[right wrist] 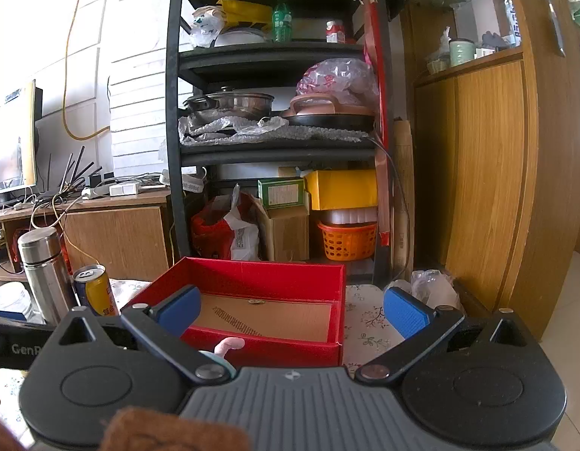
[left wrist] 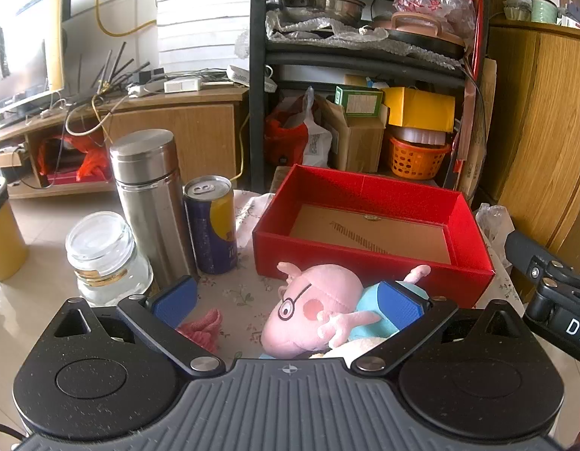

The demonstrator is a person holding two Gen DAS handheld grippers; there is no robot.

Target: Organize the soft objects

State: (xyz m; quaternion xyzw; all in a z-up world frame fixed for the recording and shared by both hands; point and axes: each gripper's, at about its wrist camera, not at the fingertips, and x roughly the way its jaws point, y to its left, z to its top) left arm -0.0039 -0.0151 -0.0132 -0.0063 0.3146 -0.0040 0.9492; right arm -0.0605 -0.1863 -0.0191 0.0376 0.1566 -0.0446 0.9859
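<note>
A pink pig plush (left wrist: 316, 312) with glasses and a light blue shirt lies on the floral tablecloth, just in front of an empty red box (left wrist: 372, 263). My left gripper (left wrist: 288, 304) is open, its blue pads on either side of the plush, above it. A pink knitted cloth (left wrist: 203, 325) lies to the plush's left and a cream soft item (left wrist: 359, 349) peeks out below it. My right gripper (right wrist: 292, 310) is open and empty, facing the red box (right wrist: 263, 349); one pink plush limb (right wrist: 230, 345) shows below it. A brown fuzzy thing (right wrist: 169, 432) sits at the bottom edge.
A steel flask (left wrist: 151, 203), a blue and yellow can (left wrist: 211, 223) and a glass jar (left wrist: 104, 259) stand left of the box. A crumpled plastic bag (right wrist: 433, 285) lies right of it. A black shelf rack (right wrist: 275, 112) and wooden cabinets stand behind the table.
</note>
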